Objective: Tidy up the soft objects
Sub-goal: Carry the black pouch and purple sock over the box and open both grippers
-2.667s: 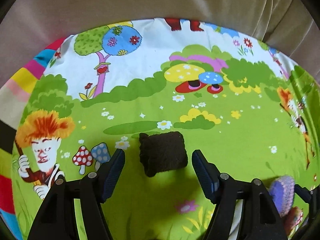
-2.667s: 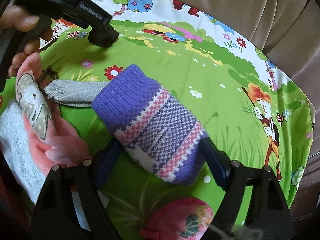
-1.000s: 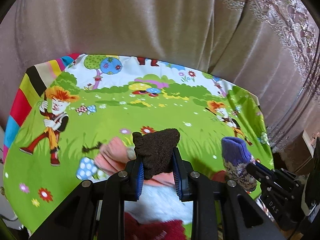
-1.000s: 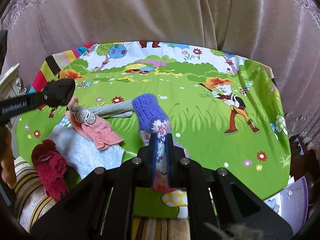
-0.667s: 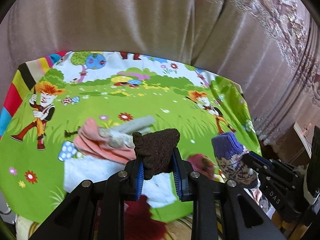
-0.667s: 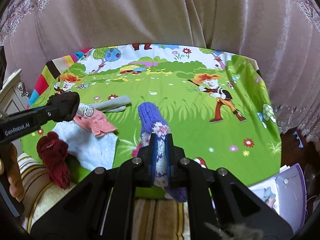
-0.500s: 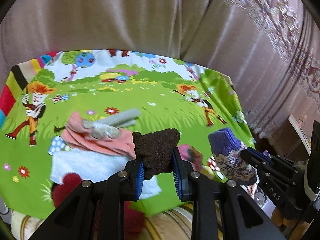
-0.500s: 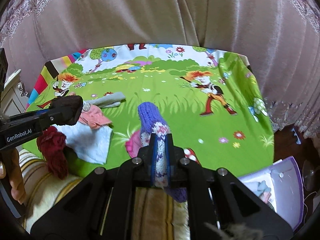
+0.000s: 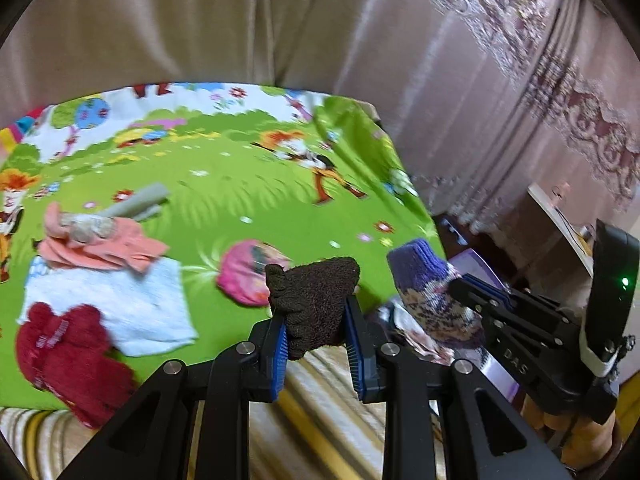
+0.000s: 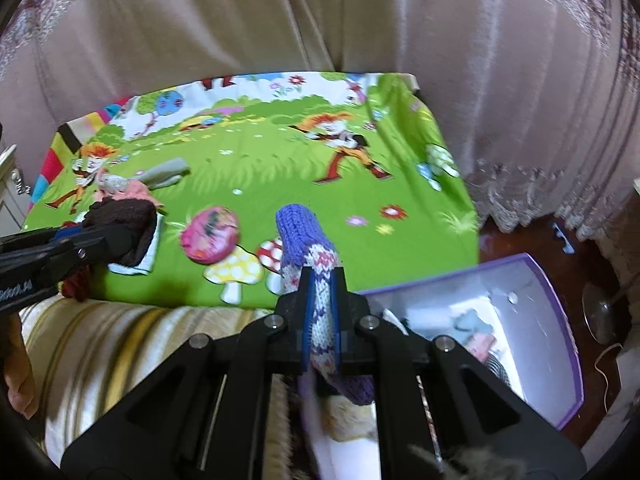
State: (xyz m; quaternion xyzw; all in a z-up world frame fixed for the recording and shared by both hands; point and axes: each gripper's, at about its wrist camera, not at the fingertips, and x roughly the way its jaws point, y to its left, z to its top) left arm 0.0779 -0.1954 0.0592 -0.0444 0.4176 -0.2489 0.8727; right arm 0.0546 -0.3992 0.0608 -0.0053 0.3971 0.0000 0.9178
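Left wrist view: the left gripper (image 9: 316, 326) clamps a dark brown fuzzy sock (image 9: 314, 300) above the near edge of the cartoon-printed green tabletop (image 9: 260, 196).

Right wrist view: the right gripper (image 10: 322, 320) pinches a purple striped knitted sock (image 10: 306, 240) above the tabletop's near right corner, beside an open purple box (image 10: 560, 364).

Dark brown fuzzy sock (image 9: 316, 304) is held aloft, clamped, past the near edge of the cartoon-print green cloth (image 9: 256, 200). Purple patterned knit sock (image 10: 306, 240) likewise is clamped upright beyond that edge. Pink pouch (image 9: 250, 272), white towel (image 9: 132, 308), peach garment (image 9: 104, 244), grey sock (image 9: 138, 202) and maroon knit (image 9: 68, 356) lie on the cloth's near-left part.
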